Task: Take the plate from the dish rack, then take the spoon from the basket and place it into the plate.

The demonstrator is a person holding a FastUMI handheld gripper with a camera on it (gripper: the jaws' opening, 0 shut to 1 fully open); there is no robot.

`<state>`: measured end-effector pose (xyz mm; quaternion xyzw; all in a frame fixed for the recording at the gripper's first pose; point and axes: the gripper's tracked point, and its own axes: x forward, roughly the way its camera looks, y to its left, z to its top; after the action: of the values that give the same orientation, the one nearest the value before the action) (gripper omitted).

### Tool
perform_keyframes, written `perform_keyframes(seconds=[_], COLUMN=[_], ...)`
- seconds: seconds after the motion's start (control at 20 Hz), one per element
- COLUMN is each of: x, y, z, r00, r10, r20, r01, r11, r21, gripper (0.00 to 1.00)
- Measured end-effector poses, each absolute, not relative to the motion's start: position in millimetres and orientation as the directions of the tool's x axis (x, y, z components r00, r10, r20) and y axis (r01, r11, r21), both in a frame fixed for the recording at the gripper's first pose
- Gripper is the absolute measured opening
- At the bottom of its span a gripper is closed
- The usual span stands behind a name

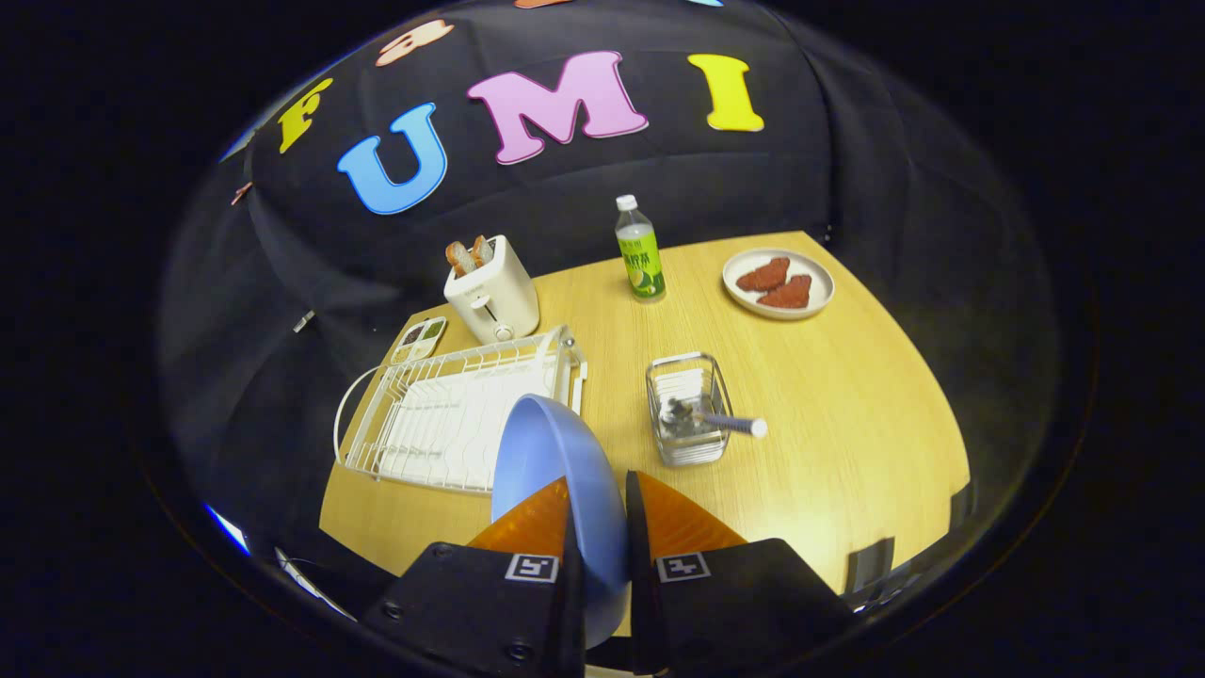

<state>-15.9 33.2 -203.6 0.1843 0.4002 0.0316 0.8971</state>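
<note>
plate sits pinched on edge between the jaws, lifted clear of the dish rack just beyond so it can go down on the counter. spoon waits in the basket ahead.

The tongs, seen at the lower centre of the frame: two wedge-shaped fingers tapering forward from blocky black housings, each housing carrying a small square black-and-white marker near its inner edge, with round screw heads dotting the left block's dark casing.
</note>
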Motion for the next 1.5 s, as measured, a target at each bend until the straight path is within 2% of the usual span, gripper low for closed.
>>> perform_keyframes(seconds=[0.2,0.45,0.95,1.15,1.25,1.3,1.35,1.5], x=[-55.5,-38.4,-26.5,-26.8,-20.5,-16.3,-13.1,-11.7], y=[16.5,-9.7,-12.8,-32.9,-37.6,-40.4,-41.8,-47.0], z=[-250.5,-294.9,-333.3,-352.0,-346.5,-342.0,-335.0,-298.0], r00=[0.604,0.592,0.499,0.483,0.507,0.526,0.552,0.627], r10=[0.235,0.248,0.456,0.454,0.470,0.473,0.476,0.497], r20=[-0.761,-0.767,-0.737,-0.749,-0.723,-0.707,-0.684,-0.600], r01=[0.161,0.178,0.024,-0.078,-0.118,-0.149,-0.193,-0.363], r11=[0.900,0.888,0.843,0.874,0.868,0.870,0.871,0.868], r21=[0.405,0.425,0.538,0.479,0.483,0.471,0.451,0.339], gripper=[0.23,0.23,0.27,0.29,0.43,0.57,0.65,0.97])
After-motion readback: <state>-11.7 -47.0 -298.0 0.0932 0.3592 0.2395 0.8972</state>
